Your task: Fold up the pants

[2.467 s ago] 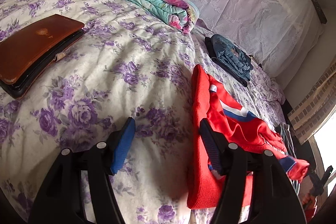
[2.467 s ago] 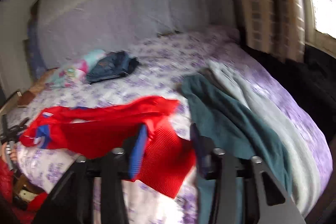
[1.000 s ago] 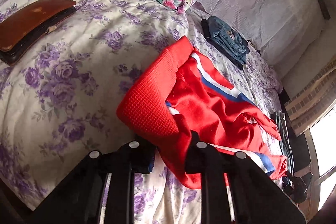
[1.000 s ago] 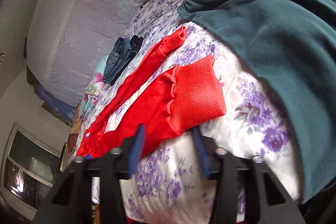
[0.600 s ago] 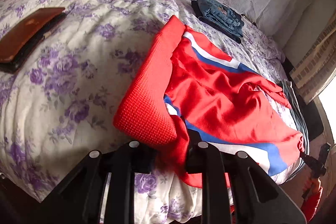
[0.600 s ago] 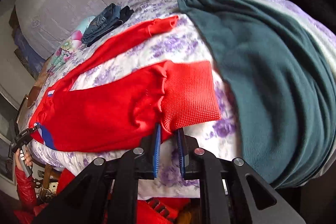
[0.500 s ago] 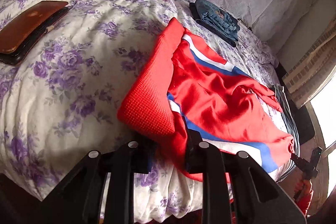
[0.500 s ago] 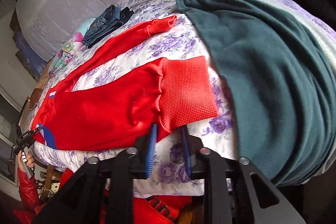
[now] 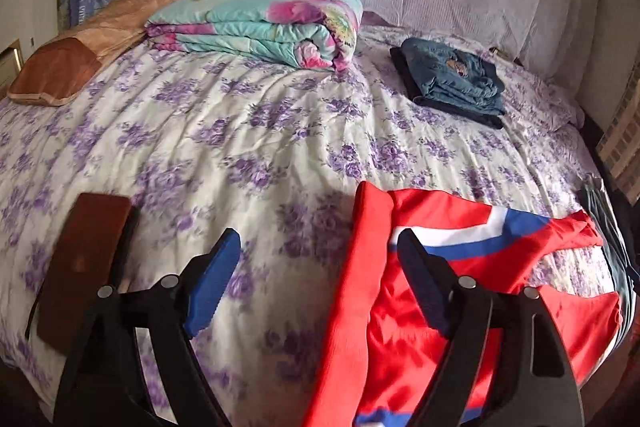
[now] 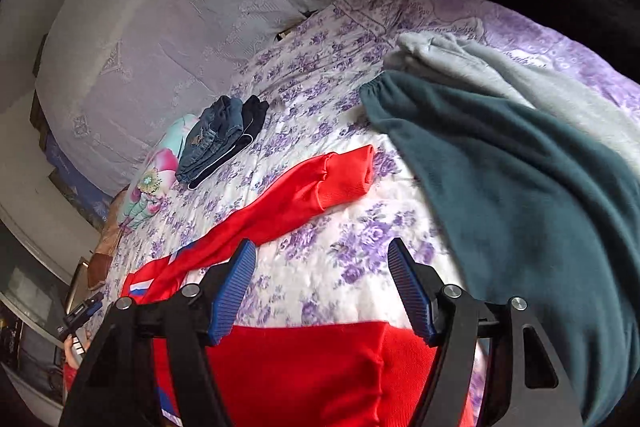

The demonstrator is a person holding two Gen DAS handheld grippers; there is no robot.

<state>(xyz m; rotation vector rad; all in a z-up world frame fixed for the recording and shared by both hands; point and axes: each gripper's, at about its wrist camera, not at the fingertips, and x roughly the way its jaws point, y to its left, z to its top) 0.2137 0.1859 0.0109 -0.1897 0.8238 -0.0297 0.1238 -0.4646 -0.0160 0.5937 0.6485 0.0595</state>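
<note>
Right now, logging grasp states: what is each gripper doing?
Left gripper: open, holding nothing.
Right gripper: open, above the red pants, holding nothing.

Pants [image 9: 460, 291] lie on bed [image 9: 260, 147], before folded jeans [image 9: 452, 83].

The red pants [image 9: 420, 307], with a ribbed waistband and blue and white stripes, lie spread and wrinkled along the near edge, 1 cuffed leg [image 10: 320, 187] stretched flat across it.

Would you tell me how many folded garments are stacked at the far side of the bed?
2: folded blue jeans on top, a dark garment beneath. More may be hidden between them.
</note>
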